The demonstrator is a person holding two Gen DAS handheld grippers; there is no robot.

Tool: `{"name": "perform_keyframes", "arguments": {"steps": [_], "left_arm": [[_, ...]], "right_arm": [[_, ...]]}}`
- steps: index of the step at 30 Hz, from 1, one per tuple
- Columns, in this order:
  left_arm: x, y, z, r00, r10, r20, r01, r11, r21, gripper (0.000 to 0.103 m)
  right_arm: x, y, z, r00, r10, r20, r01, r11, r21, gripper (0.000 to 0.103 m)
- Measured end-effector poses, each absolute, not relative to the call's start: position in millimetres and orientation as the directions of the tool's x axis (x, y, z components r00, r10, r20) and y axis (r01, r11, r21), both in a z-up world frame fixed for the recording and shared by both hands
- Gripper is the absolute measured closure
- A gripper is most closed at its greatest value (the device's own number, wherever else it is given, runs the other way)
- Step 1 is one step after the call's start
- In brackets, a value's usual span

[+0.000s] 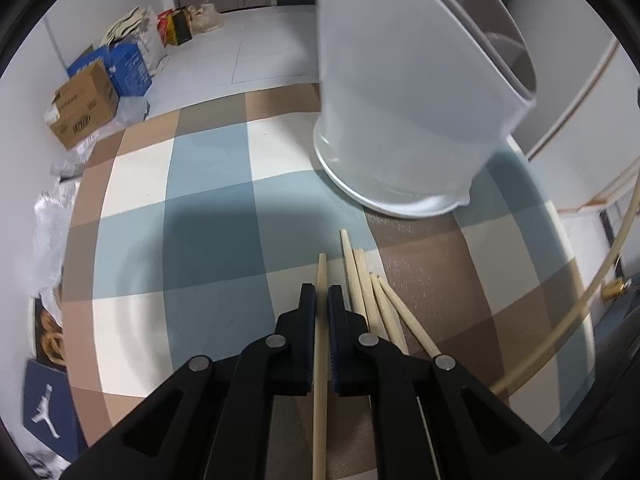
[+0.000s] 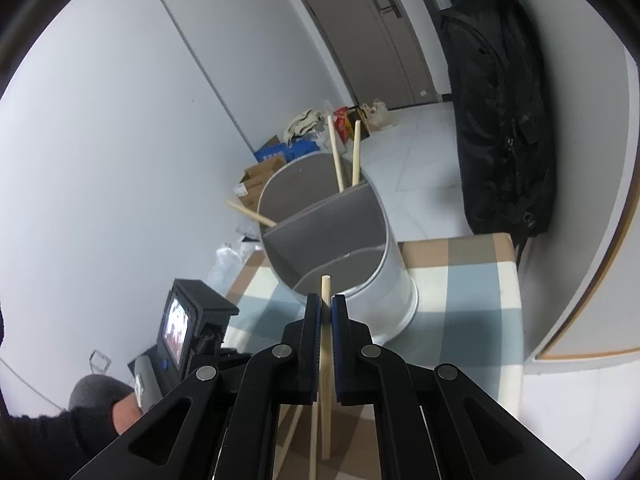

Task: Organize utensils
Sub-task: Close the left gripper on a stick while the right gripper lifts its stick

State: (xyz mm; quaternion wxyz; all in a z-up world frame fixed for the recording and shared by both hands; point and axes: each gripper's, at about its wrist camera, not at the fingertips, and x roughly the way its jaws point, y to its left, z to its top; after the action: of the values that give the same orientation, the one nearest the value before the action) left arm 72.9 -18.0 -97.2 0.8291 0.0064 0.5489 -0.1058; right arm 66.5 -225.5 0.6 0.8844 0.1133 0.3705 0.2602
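Two slim wooden chopsticks (image 1: pixel 320 360) clamped; round grey plastic holder (image 2: pixel 384 280), divided.

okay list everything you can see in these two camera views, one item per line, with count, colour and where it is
round plastic utensil holder: one, white with grey dividers, standing on the table.
wooden chopsticks in the holder: three, pale, leaning in the far compartments.
loose wooden chopsticks: four, pale, lying on the cloth near the left gripper.
checked tablecloth: one, blue, brown and cream, covering the table.
cardboard boxes: several, brown and blue, on the floor.
black bag: one, hanging by the door.
left gripper: black, shut on one chopstick.
right gripper: black, shut on one chopstick.
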Motion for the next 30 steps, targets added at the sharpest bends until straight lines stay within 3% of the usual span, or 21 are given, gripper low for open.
{"name": "perform_keyframes", "arguments": {"steps": [6, 15, 30], "left_arm": [[67, -5, -86, 0.469, -0.149, -0.871, 0.108, 0.988, -0.111, 0.101], [32, -8, -36, 0.656, -0.140, -0.742, 0.091, 0.990, -0.106, 0.101], [25, -1, -6, 0.740, -0.160, -0.653, 0.084, 0.986, -0.146, 0.101]], "right_arm": [[70, -231, 6, 0.602, 0.551, -0.577, -0.370, 0.834, 0.410, 0.099], [58, -226, 18, 0.630, 0.566, -0.532, -0.406, 0.824, 0.396, 0.099], [34, -217, 24, 0.653, 0.566, -0.504, -0.414, 0.823, 0.388, 0.099]]}}
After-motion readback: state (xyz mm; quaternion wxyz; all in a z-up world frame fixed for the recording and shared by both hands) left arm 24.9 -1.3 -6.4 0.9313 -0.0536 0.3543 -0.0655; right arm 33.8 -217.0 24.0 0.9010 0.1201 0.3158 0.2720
